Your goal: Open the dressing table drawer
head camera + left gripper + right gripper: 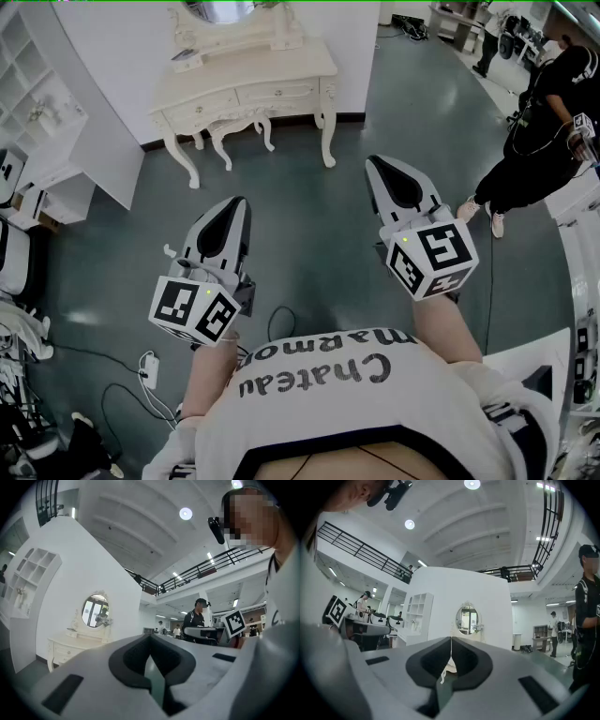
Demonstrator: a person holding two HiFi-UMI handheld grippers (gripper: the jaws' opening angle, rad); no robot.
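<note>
In the lower middle of the head view, the left gripper (238, 202) and right gripper (376, 161) were held level over the green floor (309, 216). Each had its jaws closed together on nothing. Beyond them, at upper centre-left, the dressing table (246, 70) stood against the white wall (122, 56), well apart from both grippers, its drawers (276, 92) shut. A bystander (548, 112) stood at upper right.
</note>
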